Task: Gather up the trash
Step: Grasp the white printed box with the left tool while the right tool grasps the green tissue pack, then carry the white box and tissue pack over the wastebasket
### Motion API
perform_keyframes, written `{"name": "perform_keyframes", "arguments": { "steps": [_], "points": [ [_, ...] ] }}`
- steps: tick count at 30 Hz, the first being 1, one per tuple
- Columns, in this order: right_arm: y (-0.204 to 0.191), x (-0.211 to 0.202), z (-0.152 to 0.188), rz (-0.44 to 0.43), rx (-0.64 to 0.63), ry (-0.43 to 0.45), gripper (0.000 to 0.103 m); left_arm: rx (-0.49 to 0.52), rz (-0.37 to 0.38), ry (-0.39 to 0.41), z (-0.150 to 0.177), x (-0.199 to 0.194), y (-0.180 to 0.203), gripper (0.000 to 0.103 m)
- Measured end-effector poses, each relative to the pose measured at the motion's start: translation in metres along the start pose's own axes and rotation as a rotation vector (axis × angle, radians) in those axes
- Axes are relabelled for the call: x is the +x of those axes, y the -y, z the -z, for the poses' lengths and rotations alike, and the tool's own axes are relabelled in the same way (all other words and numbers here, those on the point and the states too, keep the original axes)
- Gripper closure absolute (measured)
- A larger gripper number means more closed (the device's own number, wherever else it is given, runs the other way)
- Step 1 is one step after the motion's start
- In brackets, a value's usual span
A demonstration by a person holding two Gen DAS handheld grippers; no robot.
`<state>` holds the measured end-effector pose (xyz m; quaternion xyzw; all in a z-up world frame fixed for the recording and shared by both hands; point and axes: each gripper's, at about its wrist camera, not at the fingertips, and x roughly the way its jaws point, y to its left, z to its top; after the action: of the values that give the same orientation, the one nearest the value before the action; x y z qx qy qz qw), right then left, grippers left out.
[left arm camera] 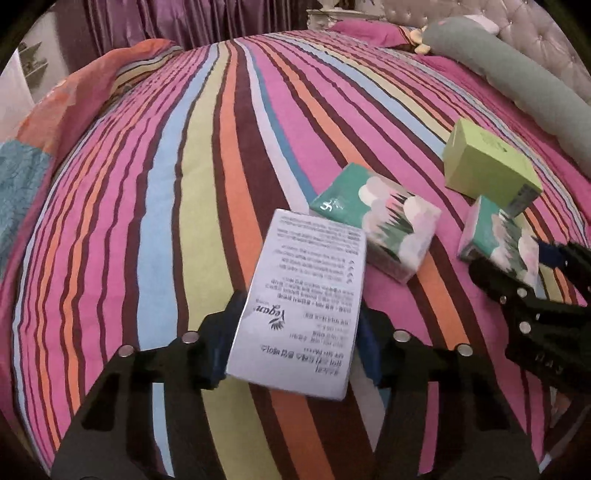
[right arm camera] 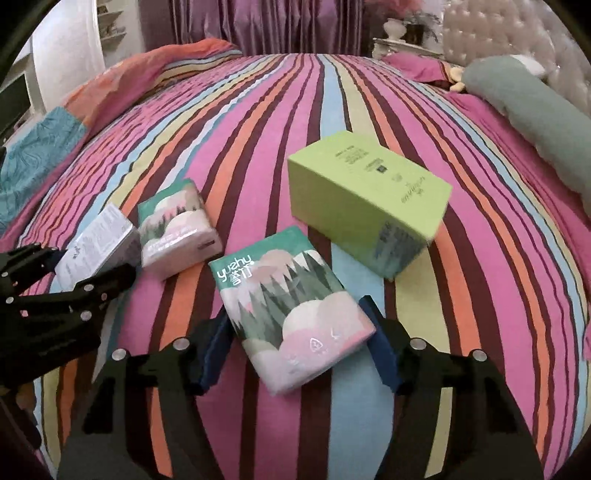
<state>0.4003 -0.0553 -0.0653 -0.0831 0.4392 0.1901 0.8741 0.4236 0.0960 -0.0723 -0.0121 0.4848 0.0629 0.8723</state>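
Observation:
A white printed box (left arm camera: pixel 306 291) lies on the striped bed between the fingers of my left gripper (left arm camera: pixel 295 332); the blue pads sit against its sides, so it looks shut on the box. It also shows in the right wrist view (right arm camera: pixel 98 245). My right gripper (right arm camera: pixel 295 343) straddles a green-and-pink tissue pack (right arm camera: pixel 291 314), with its pads at the pack's sides; that pack also shows in the left wrist view (left arm camera: pixel 495 240). A second tissue pack (right arm camera: pixel 177 229) (left arm camera: pixel 384 221) and a lime green box (right arm camera: pixel 369 199) (left arm camera: pixel 487 162) lie nearby.
The striped bedspread (left arm camera: pixel 166 221) covers the whole bed. A long grey-green bolster (right arm camera: pixel 535 110) lies along the tufted headboard (right arm camera: pixel 517 44) at the right. A folded orange and blue blanket (right arm camera: pixel 74 122) sits at the left edge. Purple curtains (right arm camera: pixel 266 26) hang behind.

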Motion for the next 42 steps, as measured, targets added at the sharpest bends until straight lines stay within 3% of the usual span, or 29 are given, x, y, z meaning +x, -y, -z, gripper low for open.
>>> {"name": "perform_keyframes", "arguments": {
  "steps": [5,18,27,42],
  "points": [
    [0.005,-0.018,0.016,-0.023,0.086,0.013,0.041,-0.094,0.037,0.015,0.019,-0.017,-0.01,0.05],
    [0.018,-0.074,0.068,-0.081,0.265,0.017,0.041,-0.14,0.069,0.062,0.076,-0.086,-0.007,0.051],
    [0.013,-0.108,0.105,-0.071,0.296,0.022,0.041,-0.184,0.07,0.056,0.131,-0.122,-0.009,0.051],
    [-0.013,-0.159,0.159,-0.099,0.291,0.047,0.041,-0.149,0.074,0.085,0.206,-0.179,0.004,0.051]
  ]
}}
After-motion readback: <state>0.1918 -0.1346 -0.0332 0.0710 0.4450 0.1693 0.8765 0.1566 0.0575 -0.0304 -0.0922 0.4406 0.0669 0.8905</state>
